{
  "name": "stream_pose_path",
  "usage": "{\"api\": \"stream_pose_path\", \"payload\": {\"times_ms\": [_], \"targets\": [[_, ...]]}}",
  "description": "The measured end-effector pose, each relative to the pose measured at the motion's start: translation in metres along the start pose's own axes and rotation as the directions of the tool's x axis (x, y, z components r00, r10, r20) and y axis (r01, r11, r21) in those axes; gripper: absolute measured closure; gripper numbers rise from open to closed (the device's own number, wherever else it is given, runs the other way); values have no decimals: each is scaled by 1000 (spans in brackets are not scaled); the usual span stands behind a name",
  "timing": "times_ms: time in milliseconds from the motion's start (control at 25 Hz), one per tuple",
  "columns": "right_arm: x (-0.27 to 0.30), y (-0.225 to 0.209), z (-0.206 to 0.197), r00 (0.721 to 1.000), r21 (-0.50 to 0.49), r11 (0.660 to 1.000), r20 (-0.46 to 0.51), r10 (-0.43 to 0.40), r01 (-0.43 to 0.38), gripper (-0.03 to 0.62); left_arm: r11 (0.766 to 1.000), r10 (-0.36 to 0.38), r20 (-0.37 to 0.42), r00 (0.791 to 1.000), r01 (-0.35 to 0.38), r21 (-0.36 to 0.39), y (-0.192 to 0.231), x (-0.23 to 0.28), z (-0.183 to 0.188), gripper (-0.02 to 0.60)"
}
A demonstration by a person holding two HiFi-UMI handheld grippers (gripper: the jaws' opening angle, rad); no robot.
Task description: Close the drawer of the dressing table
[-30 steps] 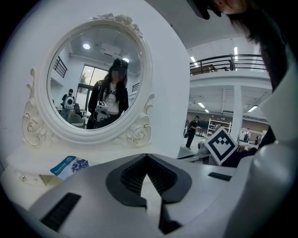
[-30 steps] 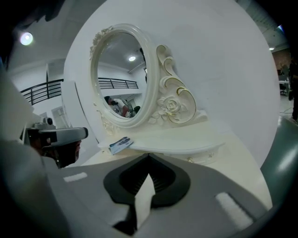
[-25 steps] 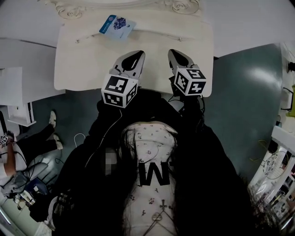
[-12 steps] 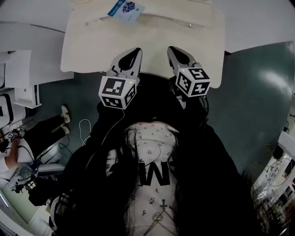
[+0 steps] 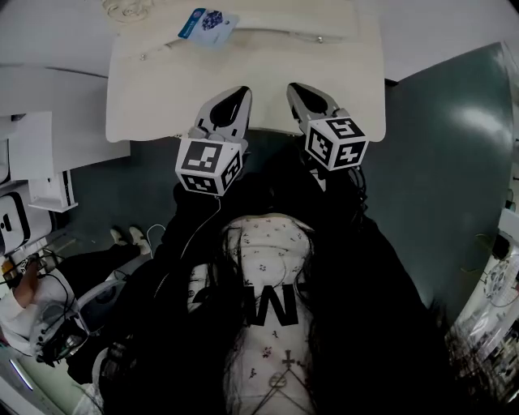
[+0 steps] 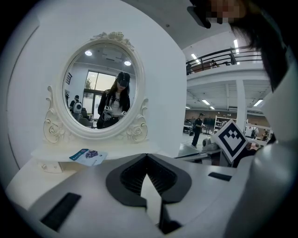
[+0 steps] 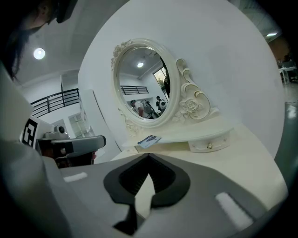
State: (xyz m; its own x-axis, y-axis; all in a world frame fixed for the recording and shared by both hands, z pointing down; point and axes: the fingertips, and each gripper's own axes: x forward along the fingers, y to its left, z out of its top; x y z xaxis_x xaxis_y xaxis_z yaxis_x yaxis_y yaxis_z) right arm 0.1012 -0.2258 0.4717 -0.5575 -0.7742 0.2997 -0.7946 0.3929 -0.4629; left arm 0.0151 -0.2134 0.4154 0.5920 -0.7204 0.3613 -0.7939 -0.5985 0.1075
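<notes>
The cream dressing table (image 5: 162, 97) fills the top of the head view, and its oval mirror (image 6: 103, 90) (image 7: 145, 86) rises behind a low shelf. Under that shelf sit two small drawers with knobs, the left one (image 6: 49, 166) (image 5: 144, 57) and the right one (image 7: 209, 145) (image 5: 319, 38); both look flush with their fronts. A blue card (image 5: 207, 24) (image 6: 88, 156) (image 7: 148, 140) lies on the shelf. My left gripper (image 5: 235, 101) (image 6: 147, 155) and right gripper (image 5: 302, 96) (image 7: 149, 155) hover side by side over the table's near edge, both shut and holding nothing.
A white shelf unit (image 5: 32, 154) stands left of the table. A seated person (image 5: 32, 316) with cables and gear is on the teal floor (image 5: 438, 162) at the lower left. A white curved wall backs the mirror.
The head view has swung a little, so the table sits higher in the frame. Both grippers keep their pose over the table's edge. The person at the lower left has shifted.
</notes>
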Motion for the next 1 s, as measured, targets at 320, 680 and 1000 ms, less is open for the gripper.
{"api": "stream_pose_path", "payload": {"times_ms": [320, 680, 1000], "targets": [[-3, 65, -14, 1000, -22, 1000, 17, 7, -7, 586, 999, -31, 8, 999, 31, 19, 18, -54, -14, 581], [-31, 138, -62, 999, -48, 998, 17, -41, 42, 586, 993, -121, 25, 992, 120, 20, 7, -130, -48, 581], [-74, 189, -110, 996, -47, 995, 11, -84, 85, 586, 980, -197, 23, 980, 197, 6, -18, -182, -79, 581]]}}
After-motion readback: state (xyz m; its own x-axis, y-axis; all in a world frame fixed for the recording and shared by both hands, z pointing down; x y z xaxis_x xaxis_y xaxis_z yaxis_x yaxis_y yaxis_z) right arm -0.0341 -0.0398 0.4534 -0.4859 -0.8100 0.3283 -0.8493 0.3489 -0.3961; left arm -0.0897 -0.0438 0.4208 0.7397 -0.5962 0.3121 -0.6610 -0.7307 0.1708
